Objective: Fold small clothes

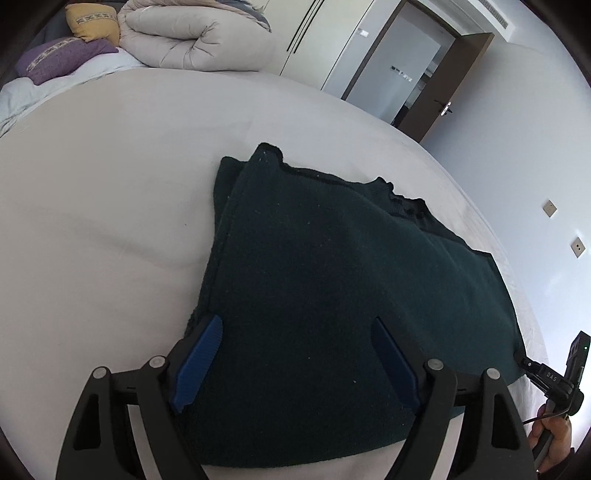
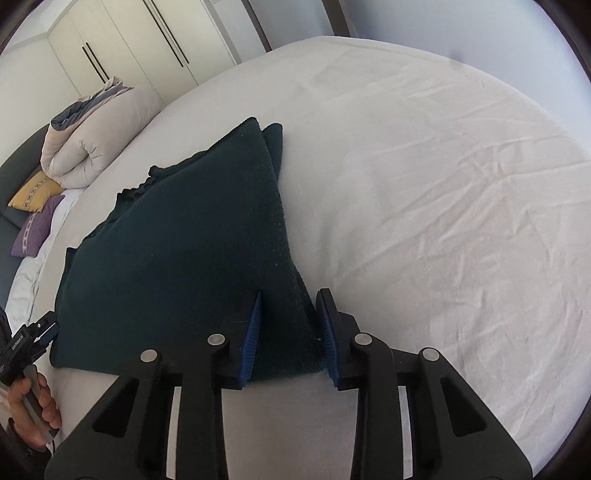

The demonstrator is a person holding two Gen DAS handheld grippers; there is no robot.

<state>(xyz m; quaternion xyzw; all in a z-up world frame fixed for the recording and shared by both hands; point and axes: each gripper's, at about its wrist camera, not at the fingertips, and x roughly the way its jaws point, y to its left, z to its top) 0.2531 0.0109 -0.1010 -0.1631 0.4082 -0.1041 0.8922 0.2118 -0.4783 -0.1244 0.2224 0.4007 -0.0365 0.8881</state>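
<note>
A dark green knitted sweater (image 1: 332, 277) lies folded on the white bed; it also shows in the right wrist view (image 2: 177, 251). My left gripper (image 1: 295, 354) is open, its blue pads spread wide over the sweater's near left corner. My right gripper (image 2: 290, 328) is partly closed around the sweater's near right corner, the cloth edge between its blue pads (image 2: 253, 332). The right gripper's body shows at the sweater's far corner in the left wrist view (image 1: 554, 380). The left gripper's body shows at the left in the right wrist view (image 2: 26, 343).
The white bed sheet (image 2: 443, 184) spreads wide to the right, wrinkled. A rolled beige duvet (image 1: 192, 37), a yellow cushion (image 1: 92, 22) and a purple cushion (image 1: 62, 59) sit at the bed's head. An open door (image 1: 443, 74) and wardrobes (image 2: 129, 44) stand behind.
</note>
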